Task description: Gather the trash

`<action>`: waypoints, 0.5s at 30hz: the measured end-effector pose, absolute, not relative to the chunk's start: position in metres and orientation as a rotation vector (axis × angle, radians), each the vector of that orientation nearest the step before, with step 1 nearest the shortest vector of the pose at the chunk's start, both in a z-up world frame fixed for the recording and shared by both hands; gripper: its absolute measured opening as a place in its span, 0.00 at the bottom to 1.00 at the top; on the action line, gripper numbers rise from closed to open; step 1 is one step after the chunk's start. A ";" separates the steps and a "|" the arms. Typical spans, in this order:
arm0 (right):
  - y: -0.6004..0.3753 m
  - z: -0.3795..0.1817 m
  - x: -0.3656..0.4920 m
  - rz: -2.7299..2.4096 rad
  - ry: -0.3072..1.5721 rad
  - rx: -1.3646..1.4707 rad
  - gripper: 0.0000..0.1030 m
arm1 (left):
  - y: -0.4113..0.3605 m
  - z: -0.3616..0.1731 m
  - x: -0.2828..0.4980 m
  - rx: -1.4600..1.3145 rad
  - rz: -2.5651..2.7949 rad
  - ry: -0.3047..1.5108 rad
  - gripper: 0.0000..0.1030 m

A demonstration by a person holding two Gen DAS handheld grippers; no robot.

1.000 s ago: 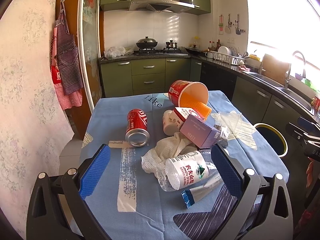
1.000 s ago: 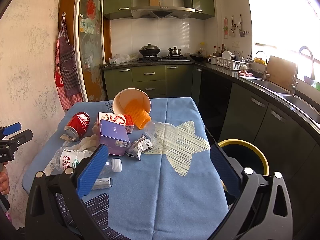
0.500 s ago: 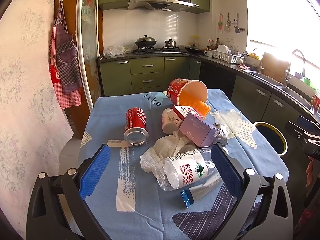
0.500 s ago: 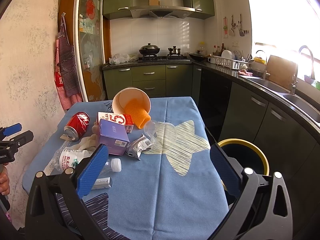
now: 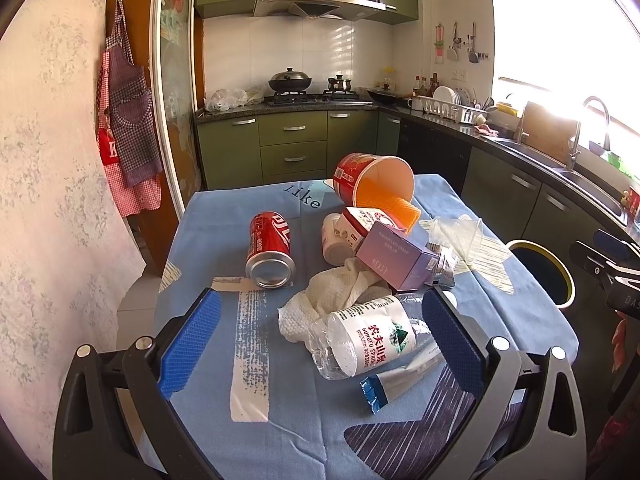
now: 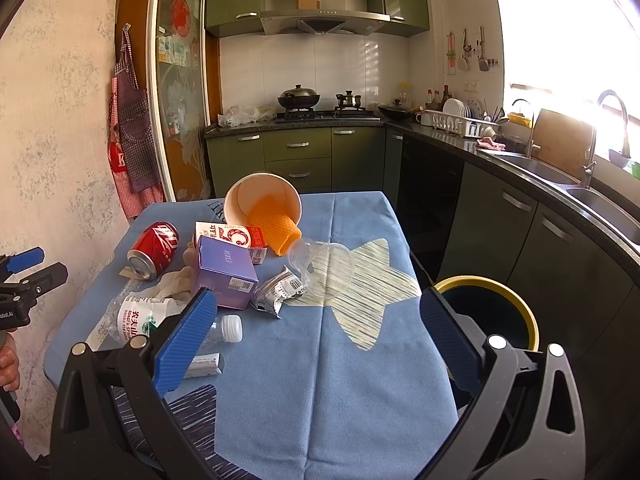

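Mostly readable print first:
Bottle label: crushed water bottle (image 5: 366, 344) on its side, white wrap w/ red Chinese characters + "NONGFU SPRING", green mountain logo; white cap shows in right wrist view.
Can: red cola can (image 5: 270, 249) lying down, base toward left cam, white script – brand not fully legible.
Carton: red/white carton (image 6: 231, 235) w/ big red "5"-like figure; rest too small.
Box: purple box (image 5: 396, 258), faint lettering, unreadable; barcode sticker on its end in right view.
Cloth print: blue tablecloth (image 6: 320, 380) reads "like" at far edge.
Tub: red paper tub (image 5: 372, 180) tipped over, orange honeycomb sheet (image 5: 400, 210) spilling out.
Other trash: white paper towel (image 5: 332, 296), clear plastic cup (image 6: 324, 266), foil wrapper (image 6: 278, 290), blue-ended tube (image 5: 394, 378) just beside bottle – all piled mid-table.
Bin: yellow-rimmed bin (image 6: 490, 312) on floor at table's right.
Left gripper (image 5: 320, 340): jaws wide, holding nothing; bottle sits btwn pads, no contact.
Right gripper (image 6: 318, 340): jaws wide, empty, above bare cloth.
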State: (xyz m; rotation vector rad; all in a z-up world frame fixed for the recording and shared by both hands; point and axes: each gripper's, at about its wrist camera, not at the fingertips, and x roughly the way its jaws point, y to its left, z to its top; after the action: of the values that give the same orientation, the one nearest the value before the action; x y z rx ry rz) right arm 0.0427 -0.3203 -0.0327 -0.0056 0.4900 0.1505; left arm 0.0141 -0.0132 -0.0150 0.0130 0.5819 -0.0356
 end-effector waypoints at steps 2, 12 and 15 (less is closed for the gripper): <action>-0.320 -0.032 0.043 0.150 0.490 -0.006 0.94 | -0.014 -0.015 0.015 0.014 -0.036 0.584 0.96; -0.316 -0.053 0.053 0.141 0.514 -0.039 0.94 | -0.009 -0.014 0.041 0.024 -0.041 0.603 0.96; -0.317 -0.047 0.063 0.165 0.508 -0.074 0.94 | 0.000 -0.012 0.064 0.021 -0.031 0.597 0.96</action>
State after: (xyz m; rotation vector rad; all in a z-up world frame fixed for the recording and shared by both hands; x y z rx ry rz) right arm 0.0627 -0.3165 -0.0469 -0.0738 0.5076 0.1648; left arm 0.0643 -0.0001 -0.0119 0.0207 0.5965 -0.0310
